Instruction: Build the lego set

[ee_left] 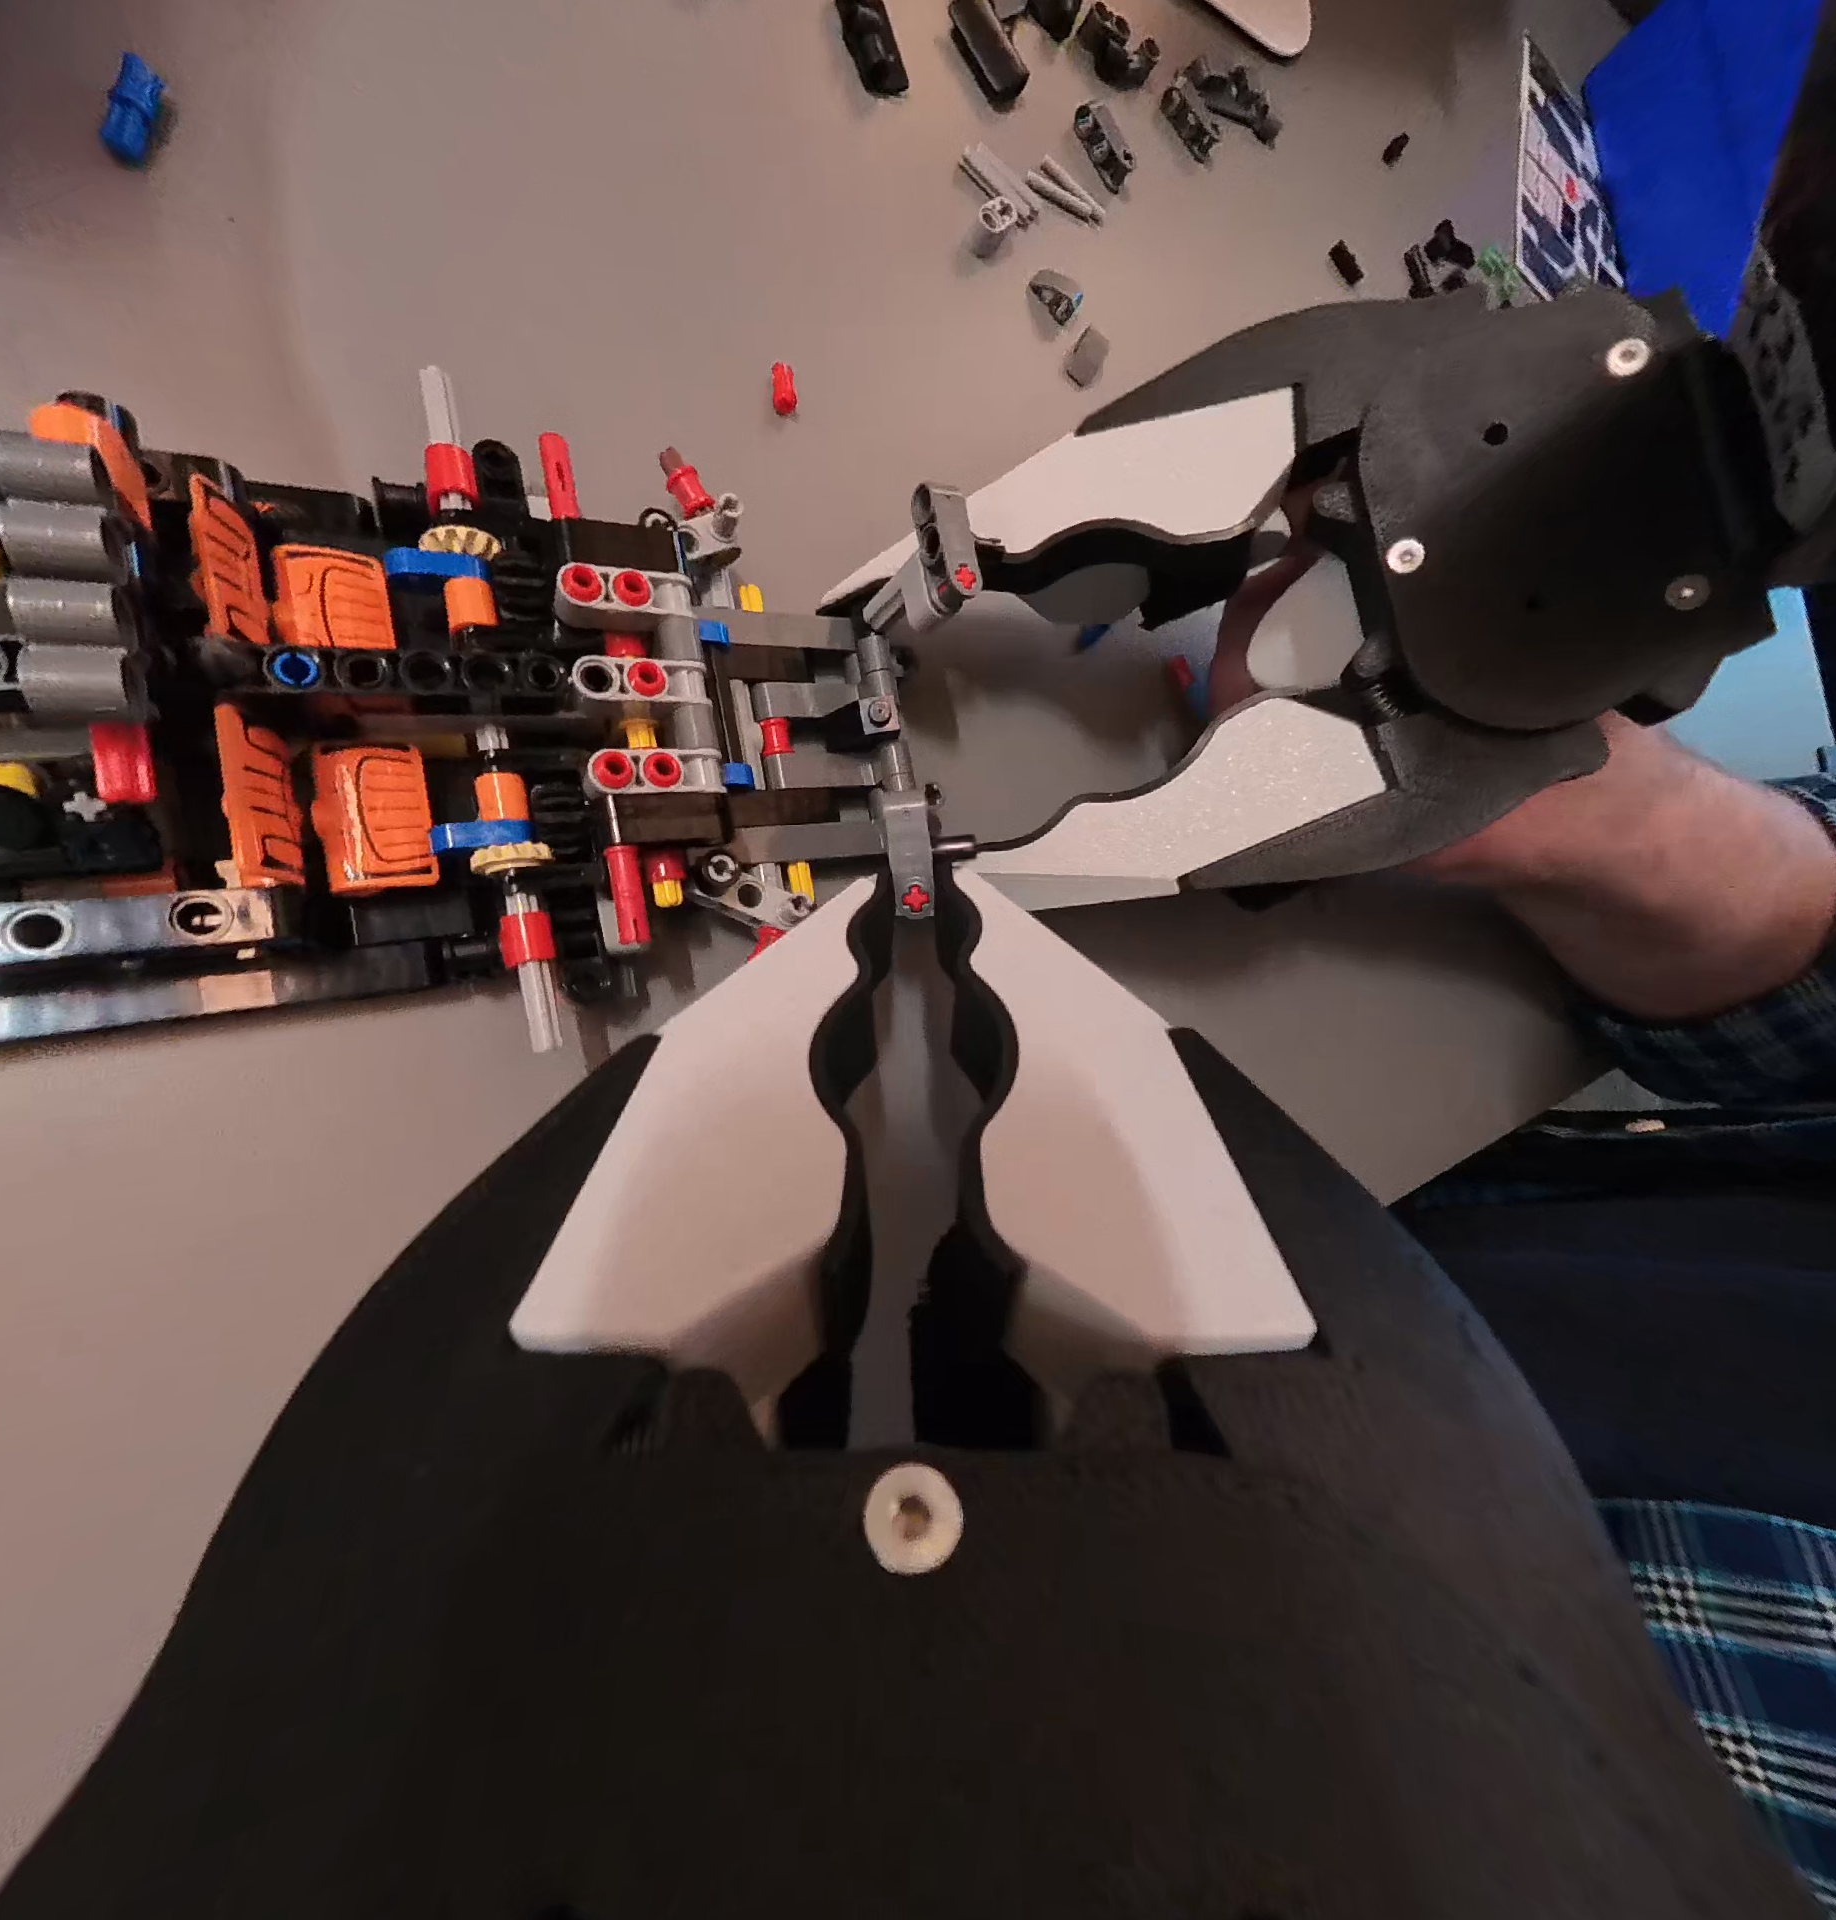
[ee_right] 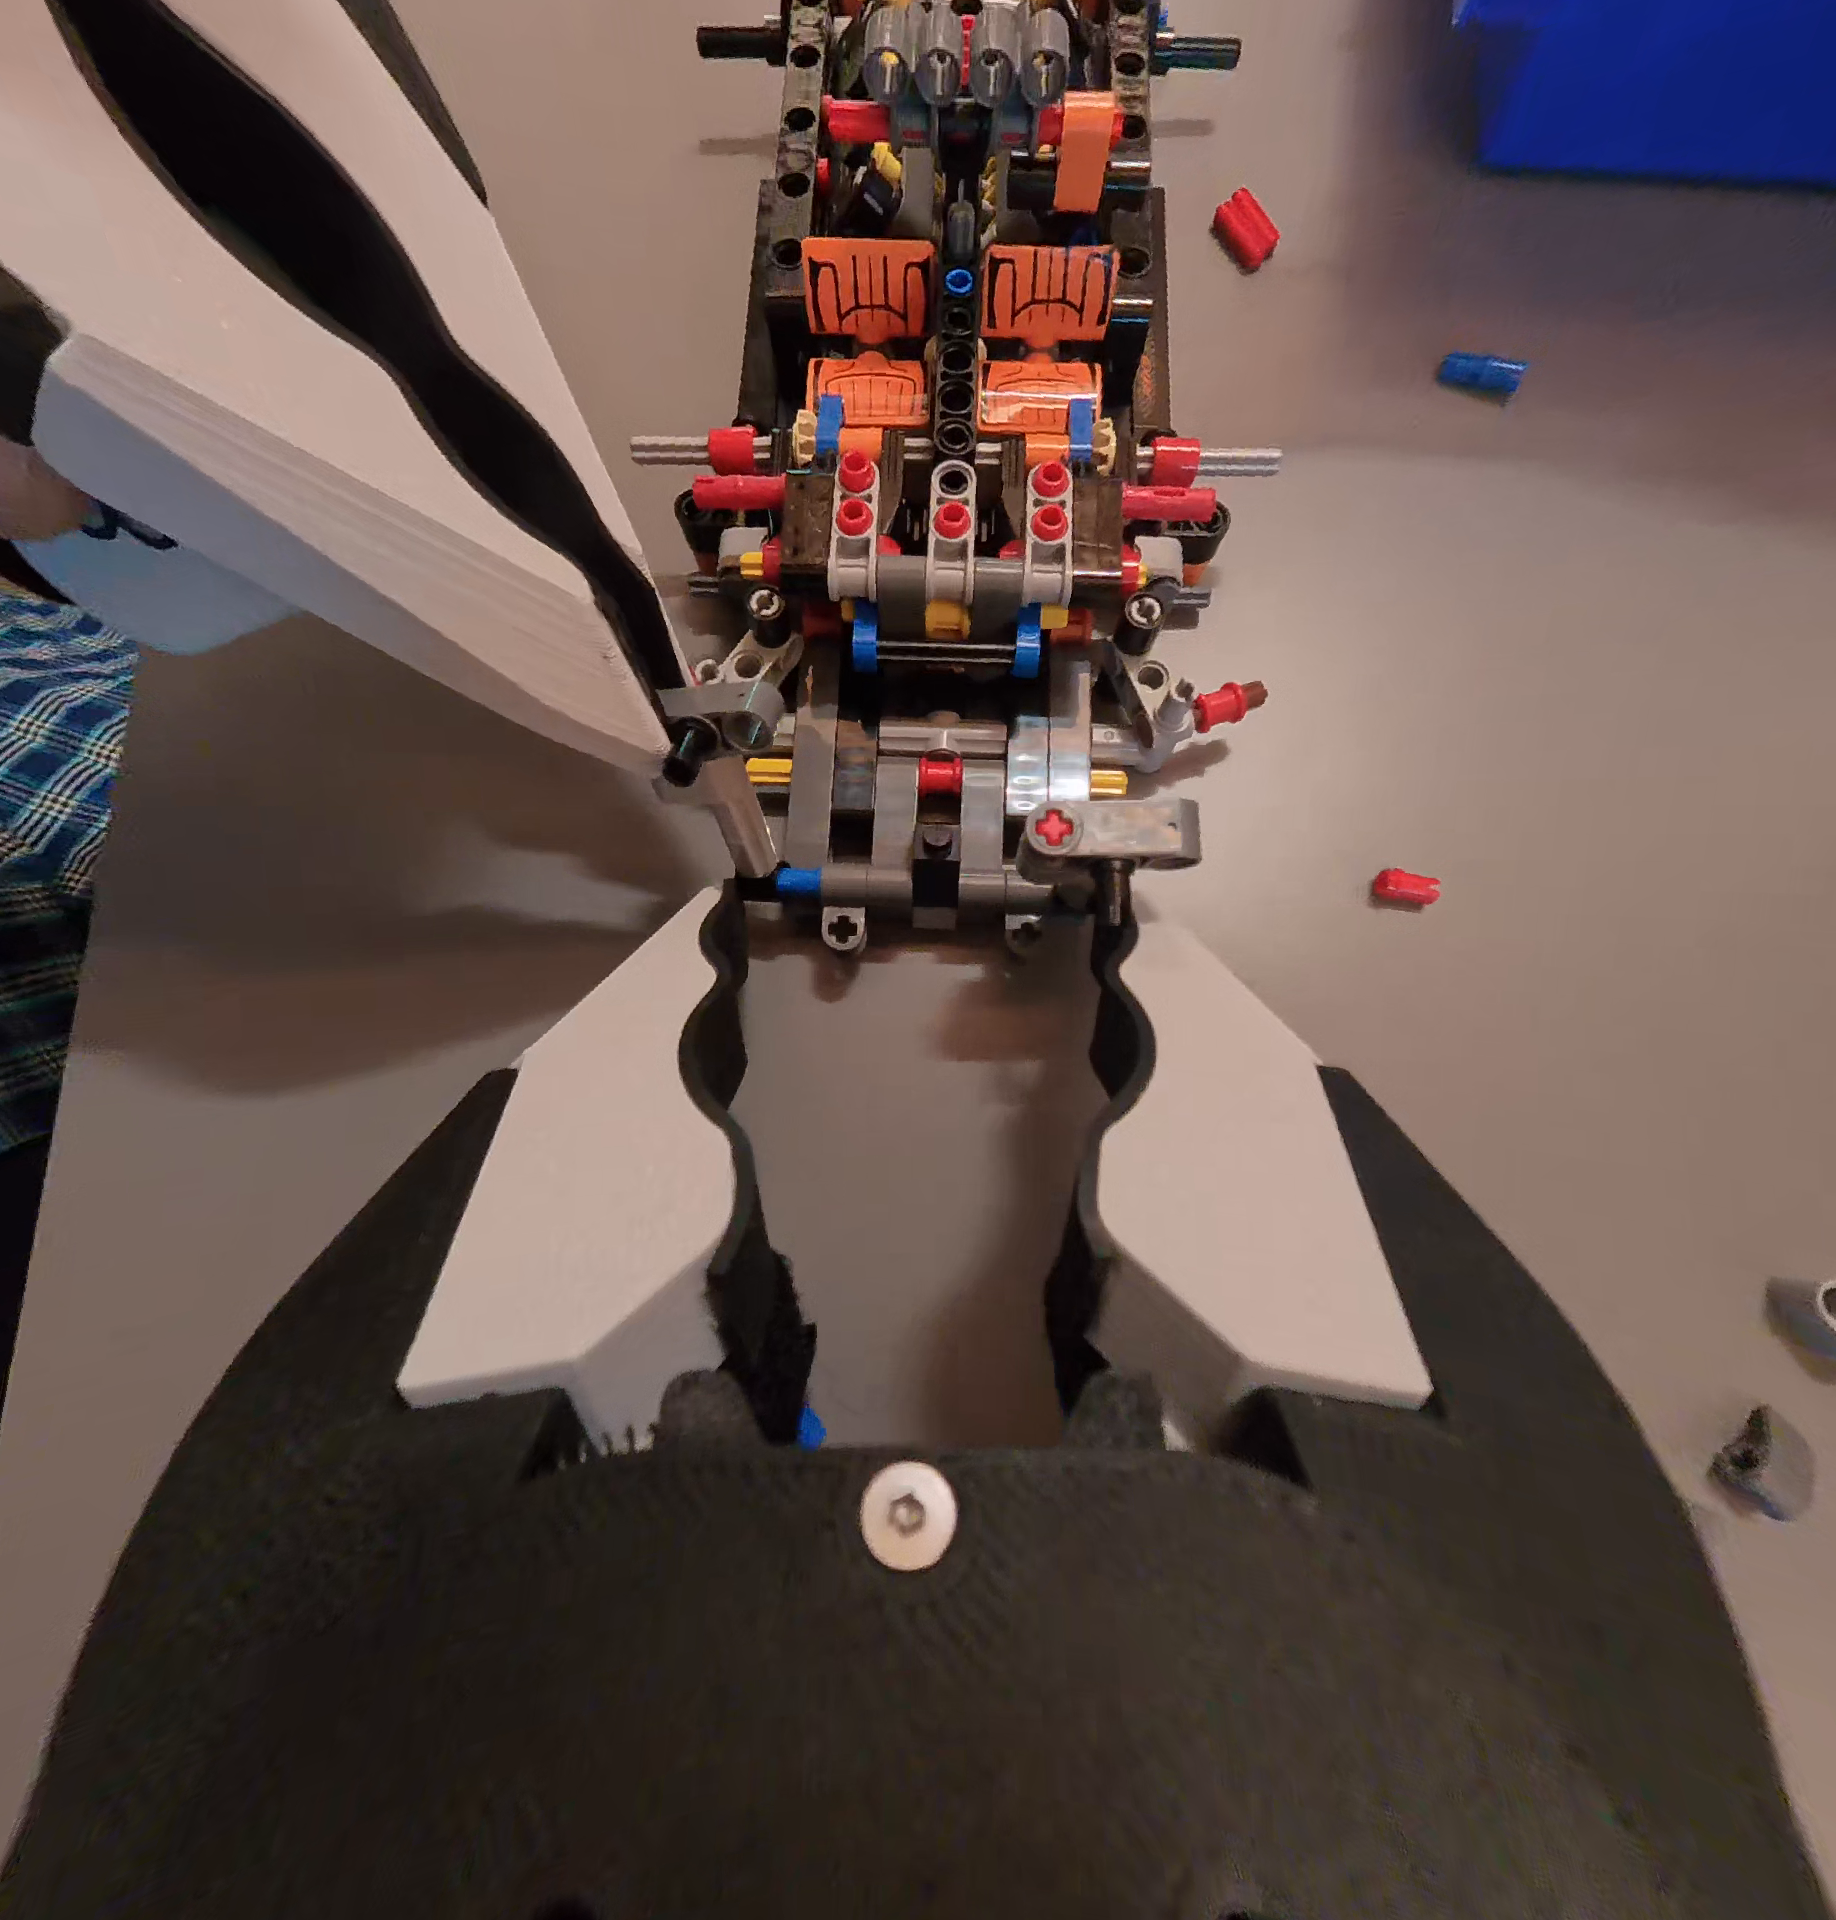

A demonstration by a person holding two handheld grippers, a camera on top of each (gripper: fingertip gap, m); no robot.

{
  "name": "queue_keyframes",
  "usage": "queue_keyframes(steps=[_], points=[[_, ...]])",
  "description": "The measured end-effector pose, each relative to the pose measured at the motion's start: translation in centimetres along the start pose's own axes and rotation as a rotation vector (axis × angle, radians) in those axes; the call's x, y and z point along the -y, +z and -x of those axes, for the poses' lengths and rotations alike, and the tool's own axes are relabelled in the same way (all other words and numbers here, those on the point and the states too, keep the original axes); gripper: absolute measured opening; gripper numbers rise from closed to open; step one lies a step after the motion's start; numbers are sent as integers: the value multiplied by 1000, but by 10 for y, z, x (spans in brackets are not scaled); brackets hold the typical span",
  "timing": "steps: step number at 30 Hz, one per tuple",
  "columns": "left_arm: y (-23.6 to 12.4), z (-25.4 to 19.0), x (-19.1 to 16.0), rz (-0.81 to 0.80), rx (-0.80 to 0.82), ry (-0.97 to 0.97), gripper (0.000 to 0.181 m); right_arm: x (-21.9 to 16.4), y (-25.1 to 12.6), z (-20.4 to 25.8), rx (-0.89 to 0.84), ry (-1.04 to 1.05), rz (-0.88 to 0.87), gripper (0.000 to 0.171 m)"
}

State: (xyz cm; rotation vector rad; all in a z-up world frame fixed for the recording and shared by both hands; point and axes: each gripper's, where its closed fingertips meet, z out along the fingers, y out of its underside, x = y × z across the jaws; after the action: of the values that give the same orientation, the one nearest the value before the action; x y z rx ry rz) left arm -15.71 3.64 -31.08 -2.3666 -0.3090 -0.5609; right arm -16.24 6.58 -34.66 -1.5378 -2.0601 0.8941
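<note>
The lego car chassis with orange seats lies on the grey table and also shows in the right wrist view. My left gripper is shut on a grey connector with a red axle end at the chassis's front corner. In the right wrist view it comes in from the upper left onto that connector. My right gripper straddles the chassis's front cross-bar, with its fingertips against both ends. It also shows in the left wrist view. A matching grey connector sits on the other front corner.
Loose black and grey pieces, a red pin and a blue piece lie on the table. Red pieces, a blue pin and a blue bin are to the right. A plaid-sleeved forearm is behind the right gripper. Spacing between my two grippers at the tips: around 5 cm. The red pin is about 5 cm from my right fingertips and 12 cm from my left. It is also in sight in the right wrist view.
</note>
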Motion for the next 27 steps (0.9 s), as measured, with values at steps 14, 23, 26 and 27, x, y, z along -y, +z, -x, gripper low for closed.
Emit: queue_keyframes(steps=[14,23,26,27], points=[[-2,-1,-1,-29,36,-60,6,1,2,2,-60,9,16,68],[-1,-2,2,-45,50,-95,6,1,2,4,-57,20,14,67],[-1,-3,3,-46,63,-83,6,1,2,5,-42,28,11,67],[-1,-3,4,-49,65,-83,6,1,2,5,-40,28,10,66]])
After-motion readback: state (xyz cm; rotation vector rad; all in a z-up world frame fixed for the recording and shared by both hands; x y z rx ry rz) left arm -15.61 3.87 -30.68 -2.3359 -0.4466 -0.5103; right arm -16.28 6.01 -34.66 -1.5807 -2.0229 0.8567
